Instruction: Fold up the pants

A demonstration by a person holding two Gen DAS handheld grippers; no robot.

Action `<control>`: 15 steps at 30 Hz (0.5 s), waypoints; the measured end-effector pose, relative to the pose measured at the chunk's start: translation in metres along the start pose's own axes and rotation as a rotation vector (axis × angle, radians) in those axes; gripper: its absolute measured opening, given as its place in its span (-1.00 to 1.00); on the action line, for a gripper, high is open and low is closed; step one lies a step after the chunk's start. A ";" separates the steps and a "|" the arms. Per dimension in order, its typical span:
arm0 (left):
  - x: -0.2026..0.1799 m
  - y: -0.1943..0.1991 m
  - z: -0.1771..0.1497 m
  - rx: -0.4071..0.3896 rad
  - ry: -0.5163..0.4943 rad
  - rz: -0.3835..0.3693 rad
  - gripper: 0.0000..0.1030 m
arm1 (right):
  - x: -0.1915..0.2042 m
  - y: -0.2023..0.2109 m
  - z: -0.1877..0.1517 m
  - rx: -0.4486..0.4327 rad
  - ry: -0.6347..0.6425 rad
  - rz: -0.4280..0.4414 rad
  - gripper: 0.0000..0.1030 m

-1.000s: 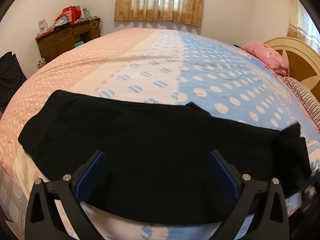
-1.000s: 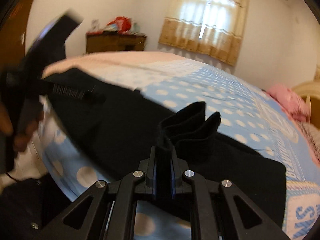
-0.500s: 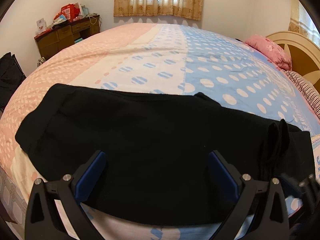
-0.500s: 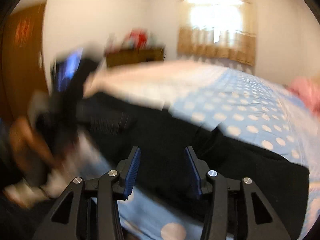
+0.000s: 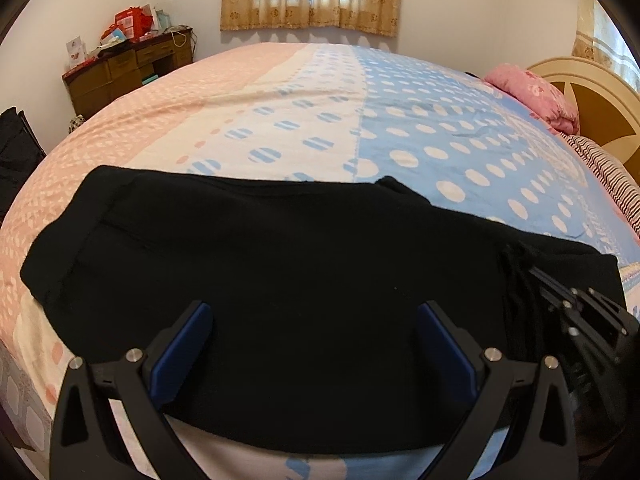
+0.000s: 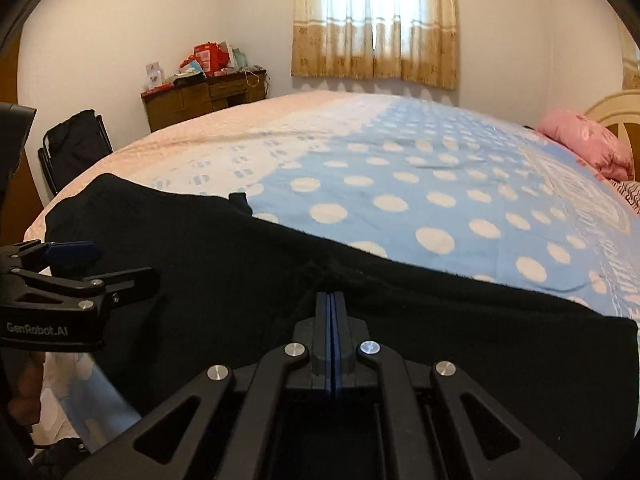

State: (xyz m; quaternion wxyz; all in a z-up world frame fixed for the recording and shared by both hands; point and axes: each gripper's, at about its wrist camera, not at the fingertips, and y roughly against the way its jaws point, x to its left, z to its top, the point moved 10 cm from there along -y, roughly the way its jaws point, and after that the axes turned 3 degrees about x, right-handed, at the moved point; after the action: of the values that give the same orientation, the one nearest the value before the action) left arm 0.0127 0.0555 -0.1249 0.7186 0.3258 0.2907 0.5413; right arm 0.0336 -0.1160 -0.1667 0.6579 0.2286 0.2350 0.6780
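Black pants point(image 5: 280, 248) lie flat in a long band across the near edge of the bed, also in the right wrist view point(image 6: 240, 264). My left gripper point(image 5: 312, 312) hovers over their middle, open, with nothing pressed between its blue pads. It shows from the side at the left of the right wrist view point(image 6: 108, 266). My right gripper point(image 6: 330, 296) is shut, its pads together, on a small pucker of the pants near their right end. In the left wrist view the right gripper point(image 5: 520, 268) has wrinkles fanning out from its tip.
The bed point(image 5: 400, 128) has a pink, white and blue dotted cover. A pink pillow point(image 5: 532, 92) and a headboard point(image 5: 592, 96) are at the far right. A wooden desk point(image 6: 204, 100) with clutter stands by the far wall, and a dark chair point(image 6: 76, 148) stands to its left.
The right gripper let go of the raised bunch of pants, opened, swung sideways and closed again low on the cloth. The bunch now lies flat. The left gripper stayed put.
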 end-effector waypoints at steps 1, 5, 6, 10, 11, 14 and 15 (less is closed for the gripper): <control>0.000 0.000 0.000 0.002 -0.001 0.002 1.00 | 0.001 0.004 0.000 0.003 -0.011 0.030 -0.93; -0.005 0.000 -0.001 0.001 -0.007 -0.008 1.00 | -0.015 0.071 0.023 -0.113 -0.182 0.214 -0.93; -0.008 0.000 0.000 -0.001 -0.010 -0.013 1.00 | -0.029 0.084 0.025 -0.140 -0.200 0.190 -0.93; -0.030 0.005 0.005 -0.016 -0.048 -0.054 1.00 | -0.126 0.121 0.013 -0.149 -0.294 -0.102 -0.93; -0.037 0.007 0.008 -0.025 -0.063 -0.065 1.00 | -0.149 0.122 0.004 -0.121 -0.326 -0.144 -0.93; -0.071 0.009 0.013 -0.042 -0.112 -0.116 1.00 | -0.191 0.110 -0.026 -0.022 -0.383 -0.211 -0.93; -0.081 0.008 0.014 -0.042 -0.125 -0.131 1.00 | -0.196 0.100 -0.037 0.014 -0.392 -0.217 -0.93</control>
State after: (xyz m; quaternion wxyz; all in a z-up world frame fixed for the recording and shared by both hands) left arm -0.0012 -0.0232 -0.1045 0.7757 0.3243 0.2546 0.4778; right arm -0.0619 -0.3155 -0.1338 0.7585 0.3342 0.1306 0.5440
